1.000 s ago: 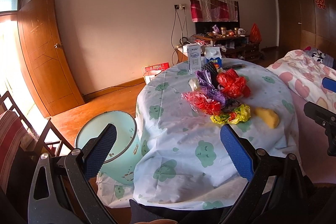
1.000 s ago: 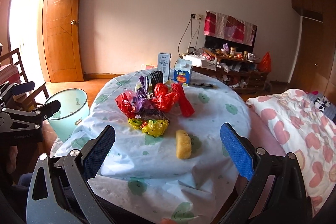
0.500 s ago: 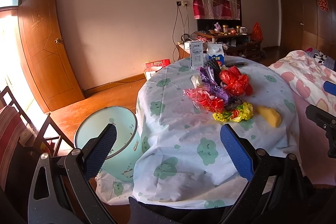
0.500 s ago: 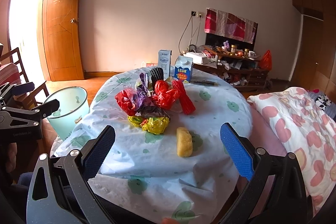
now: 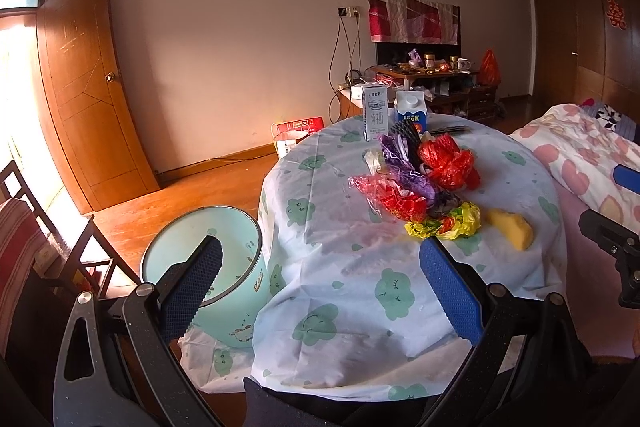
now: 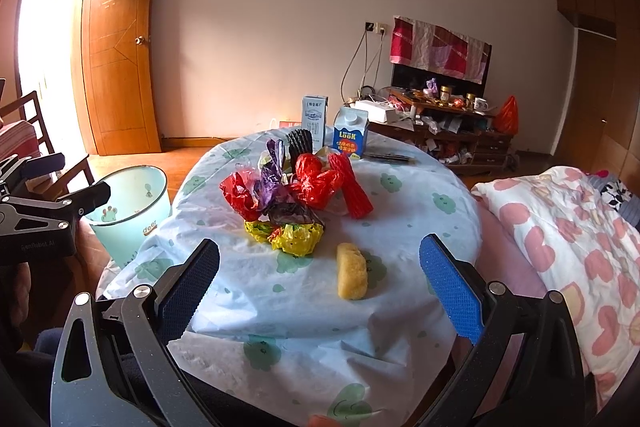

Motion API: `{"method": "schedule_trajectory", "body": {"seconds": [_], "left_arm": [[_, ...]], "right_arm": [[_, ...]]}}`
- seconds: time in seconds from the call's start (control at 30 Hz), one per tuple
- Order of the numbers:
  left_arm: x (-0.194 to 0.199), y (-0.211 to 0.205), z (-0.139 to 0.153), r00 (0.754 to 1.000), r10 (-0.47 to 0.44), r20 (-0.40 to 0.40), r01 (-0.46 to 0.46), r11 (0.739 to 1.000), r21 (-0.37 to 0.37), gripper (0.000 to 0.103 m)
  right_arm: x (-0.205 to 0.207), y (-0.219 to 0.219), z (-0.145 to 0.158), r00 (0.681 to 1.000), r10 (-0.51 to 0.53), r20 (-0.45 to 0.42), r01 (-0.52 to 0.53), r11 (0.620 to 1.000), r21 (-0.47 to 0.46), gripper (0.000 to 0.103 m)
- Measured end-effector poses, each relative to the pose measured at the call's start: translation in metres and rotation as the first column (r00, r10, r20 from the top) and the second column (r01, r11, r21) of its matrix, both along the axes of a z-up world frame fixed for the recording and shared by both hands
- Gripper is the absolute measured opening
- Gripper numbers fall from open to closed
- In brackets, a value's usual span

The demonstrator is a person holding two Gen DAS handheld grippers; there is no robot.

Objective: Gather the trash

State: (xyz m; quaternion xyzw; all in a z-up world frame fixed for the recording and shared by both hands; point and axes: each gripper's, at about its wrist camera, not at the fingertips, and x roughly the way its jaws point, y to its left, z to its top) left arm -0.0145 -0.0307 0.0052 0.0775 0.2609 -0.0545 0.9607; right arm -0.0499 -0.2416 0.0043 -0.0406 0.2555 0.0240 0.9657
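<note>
A heap of crumpled wrappers lies mid-table: red, purple and yellow. A yellow sponge-like piece lies beside it. A pale green bin stands on the floor left of the table. My left gripper is open and empty, near the table's front edge. My right gripper is open and empty, short of the yellow piece.
A tall milk carton and a blue-and-white carton stand at the table's far side. The round table has a cloud-print cloth. A bed with pink-patterned cover is on the right, chairs on the left.
The left gripper has drawn back and lifted a little, so the table and bin look farther and lower. The right gripper has barely moved. Both stay open.
</note>
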Motion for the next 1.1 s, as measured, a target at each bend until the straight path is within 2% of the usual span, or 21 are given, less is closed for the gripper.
{"method": "schedule_trajectory", "body": {"seconds": [0.8, 1.1], "left_arm": [[0.0020, 0.0057, 0.0040, 1.000, 0.017, 0.008, -0.017, 1.000, -0.006, 0.097], [0.0014, 0.0046, 0.0031, 0.999, 0.030, 0.019, -0.030, 0.999, 0.014, 0.097]], "right_arm": [[0.0003, 0.0004, -0.0019, 1.000, 0.005, 0.007, -0.005, 1.000, 0.001, 0.098], [0.0003, 0.0009, -0.0015, 1.000, 0.007, 0.008, -0.007, 1.000, -0.001, 0.098]]}}
